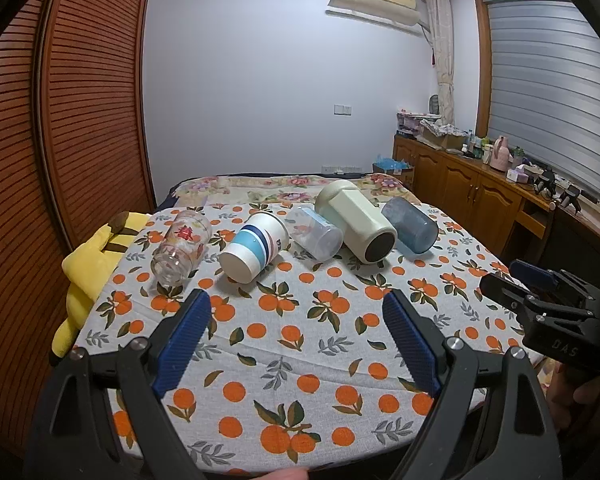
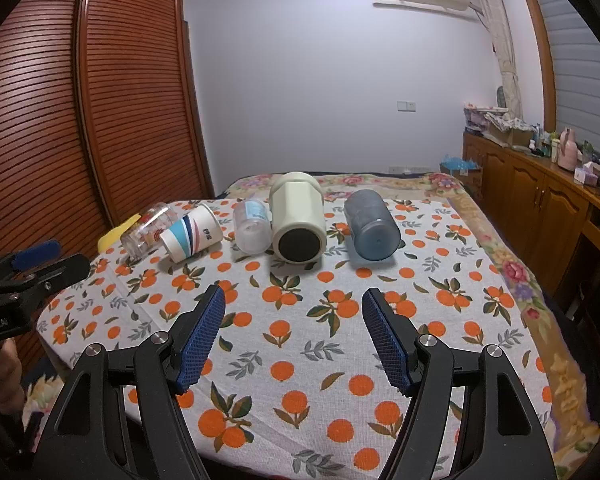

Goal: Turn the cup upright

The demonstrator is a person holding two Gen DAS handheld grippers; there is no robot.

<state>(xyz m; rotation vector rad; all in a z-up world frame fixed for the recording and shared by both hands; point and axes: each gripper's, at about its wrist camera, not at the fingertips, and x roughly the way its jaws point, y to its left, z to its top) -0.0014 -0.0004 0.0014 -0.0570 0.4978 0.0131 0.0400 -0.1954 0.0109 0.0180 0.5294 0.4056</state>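
Several cups lie on their sides in a row on the orange-print cloth (image 1: 300, 344): a clear glass with red print (image 1: 180, 246) (image 2: 148, 230), a blue-striped paper cup (image 1: 254, 246) (image 2: 192, 232), a small clear plastic cup (image 1: 314, 232) (image 2: 252, 226), a cream mug (image 1: 354, 220) (image 2: 298, 216) and a blue-grey tumbler (image 1: 410, 224) (image 2: 372, 226). My left gripper (image 1: 296, 308) is open and empty, short of the row. My right gripper (image 2: 294, 304) is open and empty, short of the cream mug; it also shows at the right of the left wrist view (image 1: 540, 292).
A yellow plush toy (image 1: 88, 264) lies at the cloth's left edge beside a slatted wooden wardrobe (image 1: 60, 120). A wooden sideboard (image 1: 480, 192) with clutter stands along the right wall. The flowered bedspread (image 2: 520, 280) extends beyond the cloth.
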